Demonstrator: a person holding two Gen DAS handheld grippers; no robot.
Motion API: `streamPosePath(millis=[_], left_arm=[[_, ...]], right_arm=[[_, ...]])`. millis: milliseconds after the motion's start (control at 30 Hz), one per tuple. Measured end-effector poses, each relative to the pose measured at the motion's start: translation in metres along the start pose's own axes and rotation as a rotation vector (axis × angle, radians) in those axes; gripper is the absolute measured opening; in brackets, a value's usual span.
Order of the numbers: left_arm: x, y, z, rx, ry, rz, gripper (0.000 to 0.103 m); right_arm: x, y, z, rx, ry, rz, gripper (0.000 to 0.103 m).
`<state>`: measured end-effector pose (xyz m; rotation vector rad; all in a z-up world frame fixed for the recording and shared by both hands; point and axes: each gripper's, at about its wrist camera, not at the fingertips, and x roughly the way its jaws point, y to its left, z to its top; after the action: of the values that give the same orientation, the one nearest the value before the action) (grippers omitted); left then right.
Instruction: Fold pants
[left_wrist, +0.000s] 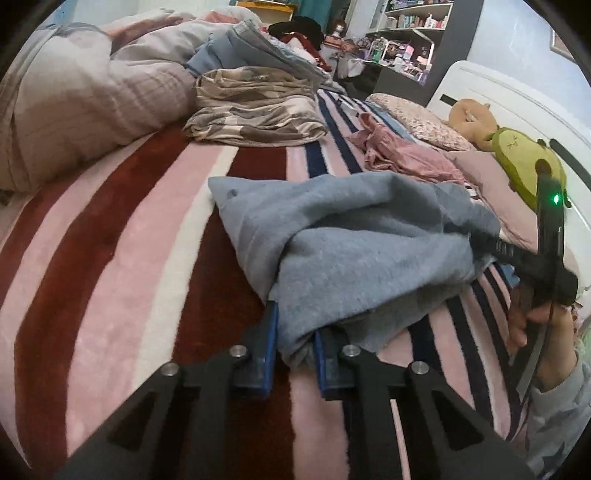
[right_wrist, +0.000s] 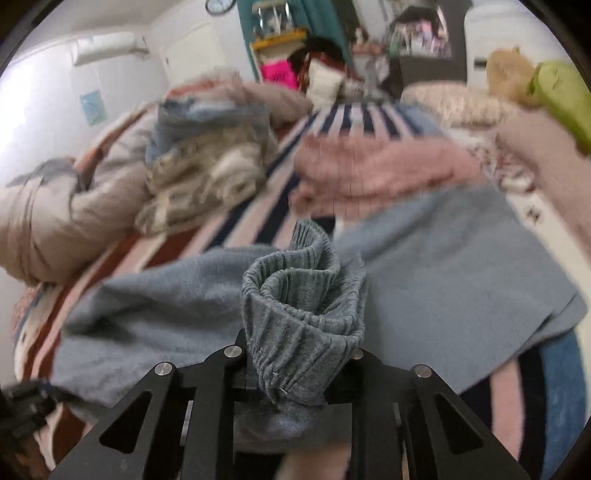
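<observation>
Grey-blue fleece pants (left_wrist: 351, 243) lie bunched on a striped bed blanket (left_wrist: 122, 266). My left gripper (left_wrist: 293, 332) is shut on one end of the pants, with the cloth pinched between its blue fingers (left_wrist: 267, 336). My right gripper (right_wrist: 301, 354) is shut on the ribbed cuff (right_wrist: 303, 302) of the pants, which stands up in a fold between the jaws. The rest of the pants (right_wrist: 443, 273) spreads out beyond it. The right gripper also shows in the left wrist view (left_wrist: 491, 243), at the far side of the pants, held by a hand (left_wrist: 543, 325).
A folded beige patterned garment (left_wrist: 251, 110) and a crumpled pink garment (left_wrist: 399, 151) lie further up the bed. A large quilt (left_wrist: 74, 110) sits at the left. Pillows and plush toys (left_wrist: 524, 162) line the headboard at the right. The right wrist view is motion-blurred.
</observation>
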<state>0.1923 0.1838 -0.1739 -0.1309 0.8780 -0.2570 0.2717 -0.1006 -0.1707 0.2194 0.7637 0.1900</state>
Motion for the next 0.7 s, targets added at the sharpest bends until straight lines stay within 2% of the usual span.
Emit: streamPosePath(millis=[67, 100, 133, 200, 233, 300, 400, 467, 533, 700], left_arm=[[0.0, 0.005, -0.002, -0.024, 0.012, 0.016, 0.028], [-0.001, 0.006, -0.002, -0.026, 0.006, 0.027, 0.036], [-0.006, 0.005, -0.002, -0.021, -0.007, 0.052, 0.047], [-0.011, 0.002, 0.0, 0.013, -0.035, 0.085, 0.064], [-0.012, 0.001, 0.002, 0.027, -0.046, 0.088, 0.071], [-0.011, -0.003, 0.004, 0.035, -0.051, 0.057, 0.072], [0.002, -0.006, 0.009, 0.012, -0.041, 0.047, 0.072], [0.006, -0.005, 0.01, -0.011, -0.056, 0.046, 0.066], [0.006, -0.002, 0.011, -0.022, -0.062, 0.005, 0.023], [0.001, 0.0, 0.007, 0.011, -0.05, -0.035, 0.014]], right_arm=[[0.007, -0.005, -0.007, -0.003, 0.058, 0.006, 0.027], [0.005, -0.007, -0.008, -0.013, 0.062, 0.006, 0.032], [0.0, -0.007, -0.008, -0.028, 0.053, -0.002, 0.036], [-0.018, -0.004, -0.001, -0.08, -0.001, -0.042, 0.05], [-0.03, 0.001, 0.006, -0.123, -0.038, -0.057, 0.053], [-0.043, 0.017, 0.016, -0.214, -0.071, -0.059, 0.064], [-0.048, 0.052, 0.032, -0.377, -0.04, 0.026, 0.066], [-0.039, 0.078, 0.039, -0.47, 0.022, 0.114, 0.066], [-0.024, 0.101, 0.042, -0.549, 0.07, 0.173, 0.066], [0.018, 0.145, 0.036, -0.735, 0.175, 0.268, 0.066]])
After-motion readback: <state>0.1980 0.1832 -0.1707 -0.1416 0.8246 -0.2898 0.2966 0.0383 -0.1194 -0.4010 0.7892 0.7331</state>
